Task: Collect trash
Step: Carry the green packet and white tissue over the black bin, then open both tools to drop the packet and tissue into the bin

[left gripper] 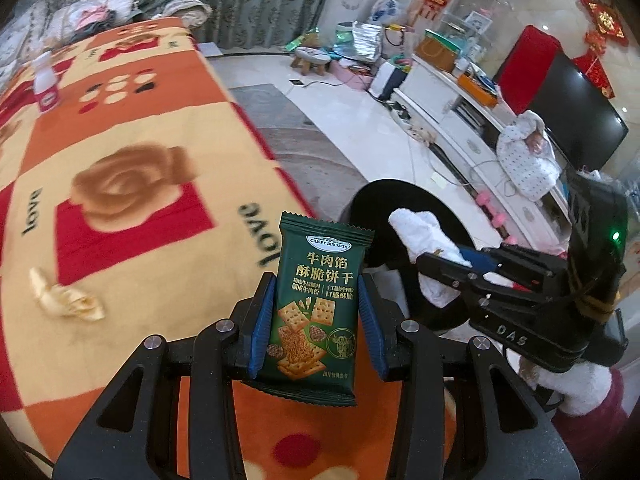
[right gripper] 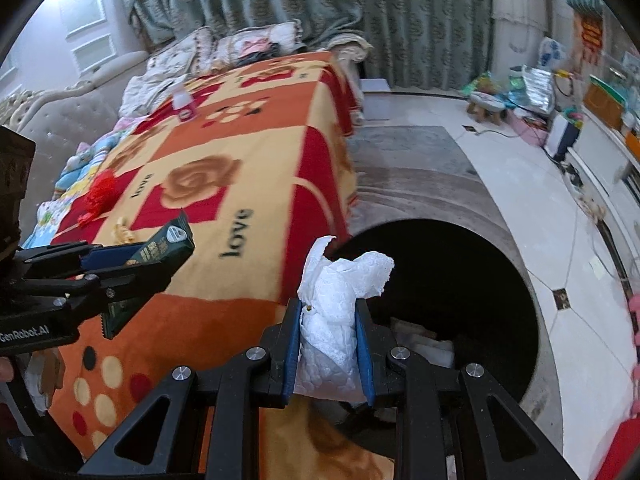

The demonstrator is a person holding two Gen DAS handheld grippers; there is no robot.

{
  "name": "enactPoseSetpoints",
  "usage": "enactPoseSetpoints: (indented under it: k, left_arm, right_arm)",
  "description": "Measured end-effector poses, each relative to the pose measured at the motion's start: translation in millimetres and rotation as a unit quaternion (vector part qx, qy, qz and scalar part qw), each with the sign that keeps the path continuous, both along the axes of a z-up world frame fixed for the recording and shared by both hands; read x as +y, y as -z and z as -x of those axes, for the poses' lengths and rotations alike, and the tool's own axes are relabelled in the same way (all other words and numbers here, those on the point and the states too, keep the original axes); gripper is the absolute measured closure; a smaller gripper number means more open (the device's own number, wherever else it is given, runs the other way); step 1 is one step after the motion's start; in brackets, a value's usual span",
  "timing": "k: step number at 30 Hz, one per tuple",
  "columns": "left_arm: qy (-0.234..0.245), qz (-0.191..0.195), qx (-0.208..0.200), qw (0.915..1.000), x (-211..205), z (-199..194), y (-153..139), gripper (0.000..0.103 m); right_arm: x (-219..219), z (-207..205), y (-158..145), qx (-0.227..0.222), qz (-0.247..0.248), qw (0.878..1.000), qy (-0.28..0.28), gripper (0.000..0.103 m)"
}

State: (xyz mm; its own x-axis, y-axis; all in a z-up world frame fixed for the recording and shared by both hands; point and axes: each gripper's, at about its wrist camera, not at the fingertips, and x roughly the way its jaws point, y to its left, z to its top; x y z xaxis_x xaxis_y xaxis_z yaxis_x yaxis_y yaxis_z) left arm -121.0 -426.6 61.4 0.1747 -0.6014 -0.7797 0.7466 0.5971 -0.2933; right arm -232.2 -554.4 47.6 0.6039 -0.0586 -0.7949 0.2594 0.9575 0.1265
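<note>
A green biscuit wrapper [left gripper: 316, 304] is pinched by the left gripper [left gripper: 318, 300] and a crumpled white tissue [right gripper: 332, 320] by the right gripper [right gripper: 330, 344], near the black bin [right gripper: 472, 300]. Neither is dropped yet; a banana peel [left gripper: 66, 296] and bottle [left gripper: 45, 84] are left on the blanket [left gripper: 140, 152].

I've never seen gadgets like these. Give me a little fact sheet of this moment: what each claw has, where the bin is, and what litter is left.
left gripper: shut on green biscuit packet
right gripper: shut on crumpled white tissue
bin: black, open, on the floor beside the blanket's edge
blanket: orange, red and yellow
litter left: banana peel, small white bottle, red clump
</note>
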Motion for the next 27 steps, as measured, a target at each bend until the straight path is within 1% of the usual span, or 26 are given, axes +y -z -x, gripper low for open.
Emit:
enactPoseSetpoints:
  k: [9, 19, 26, 27]
  left_arm:
    - [0.028, 0.0, 0.009, 0.9996, -47, 6, 3, 0.065]
    - [0.037, 0.006, 0.036, 0.9986, -85, 5, 13, 0.065]
    - [0.037, 0.008, 0.057, 0.9977, -100, 7, 18, 0.064]
    - [0.038, 0.007, 0.059, 0.9975, -100, 6, 18, 0.063]
  right_arm:
    - [-36, 17, 16, 0.013, -0.008, 0.999, 0.034, 0.079]
    - [-71, 30, 30, 0.02, -0.024, 0.997, 0.072, 0.079]
    - [-84, 34, 34, 0.015, -0.045, 0.995, 0.087, 0.079]
    - [-84, 34, 35, 0.016, -0.046, 0.995, 0.09, 0.078]
